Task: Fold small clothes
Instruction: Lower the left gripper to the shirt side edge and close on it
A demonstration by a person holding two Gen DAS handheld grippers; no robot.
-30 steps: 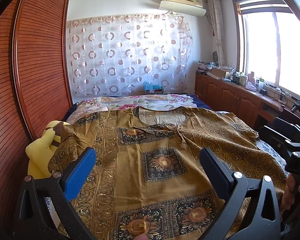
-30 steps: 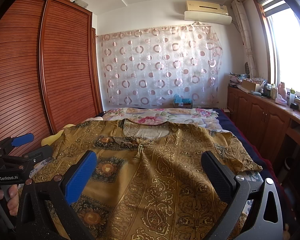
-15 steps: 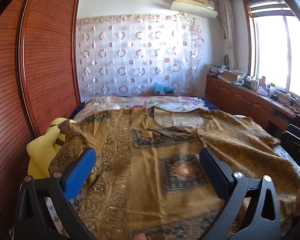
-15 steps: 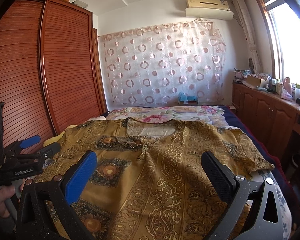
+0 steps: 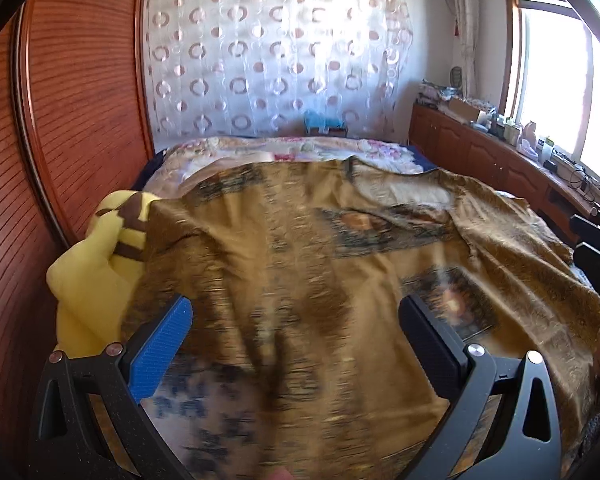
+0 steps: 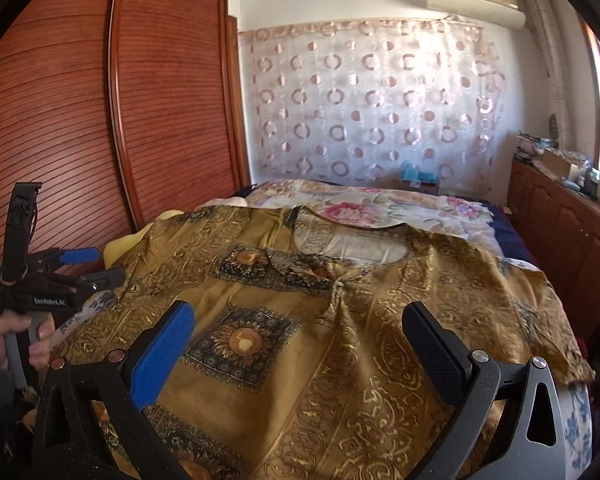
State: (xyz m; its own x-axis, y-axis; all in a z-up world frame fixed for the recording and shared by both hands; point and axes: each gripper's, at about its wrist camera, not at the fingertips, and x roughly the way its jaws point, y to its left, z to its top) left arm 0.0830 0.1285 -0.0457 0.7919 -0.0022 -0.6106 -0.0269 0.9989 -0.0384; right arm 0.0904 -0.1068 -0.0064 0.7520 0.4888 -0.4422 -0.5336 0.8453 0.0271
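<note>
A gold-brown patterned top (image 6: 340,320) with sunflower squares lies spread flat on the bed, neckline toward the far end. In the left wrist view the top (image 5: 300,260) looks motion-blurred near the camera. My left gripper (image 5: 294,336) hovers open above its lower left part, nothing between the fingers. My right gripper (image 6: 298,340) is open too, over the middle of the garment. The left gripper (image 6: 80,266) also shows at the left edge of the right wrist view, held by a hand (image 6: 4,332), its jaws apart near the garment's left sleeve.
A yellow plush toy (image 5: 96,256) lies at the bed's left edge under the sleeve. A wooden louvred wardrobe (image 6: 80,112) runs along the left. Low wooden cabinets (image 5: 480,152) with clutter stand on the right under a window. A floral sheet (image 6: 380,208) covers the bed's far end.
The left gripper has swung left and forward toward the garment's left side, blurring its view. The right gripper has tilted down a little and come closer to the fabric. Both stayed open.
</note>
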